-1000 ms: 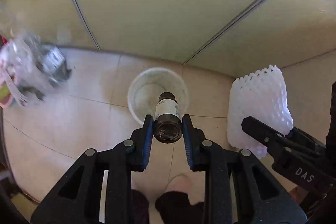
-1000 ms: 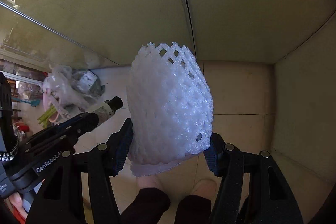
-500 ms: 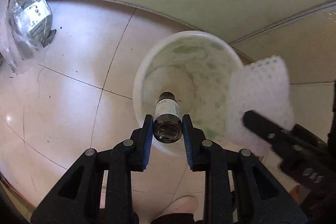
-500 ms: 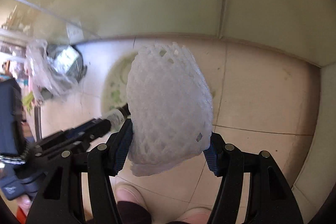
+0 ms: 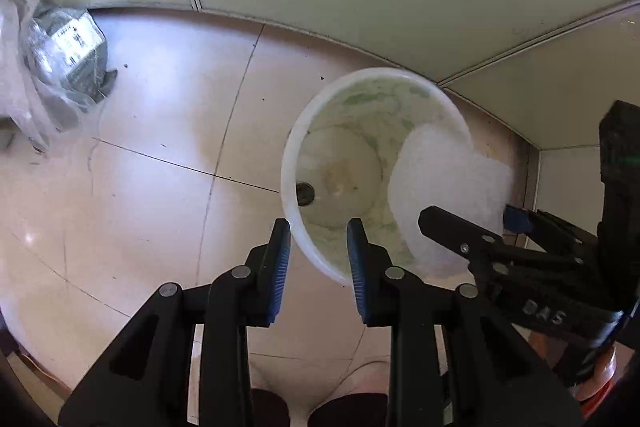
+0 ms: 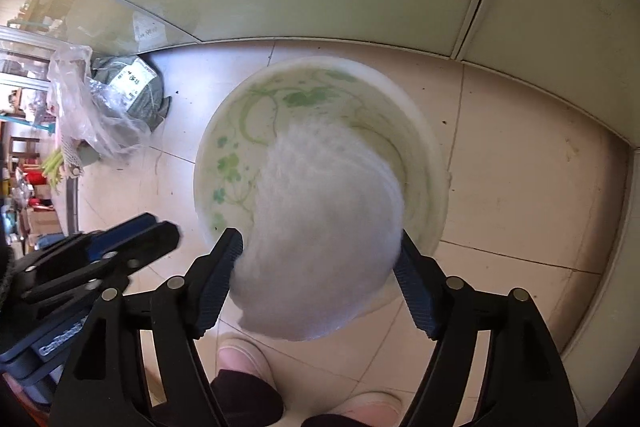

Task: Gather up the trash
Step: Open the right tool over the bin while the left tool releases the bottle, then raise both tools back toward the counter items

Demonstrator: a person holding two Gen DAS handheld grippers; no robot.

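Since the earlier frame the small brown glass bottle (image 5: 305, 191) has left the left tongs (image 5: 319, 241), now wide, and lies in the white floral plastic bin (image 5: 289, 163) near the floor's corner, while the right tongs (image 6: 320, 255), wide, release the blurred white foam net (image 6: 320, 247) above it.

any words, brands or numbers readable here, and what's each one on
"DAS": on the body of the right gripper, seen in the left wrist view.
"GenRobot" in part: on the body of the left gripper in the right wrist view, blurred and cut off.
Printed label on the grey parcel in the plastic bag: too small to read.
Paper note on the glass panel: blurred, unreadable.
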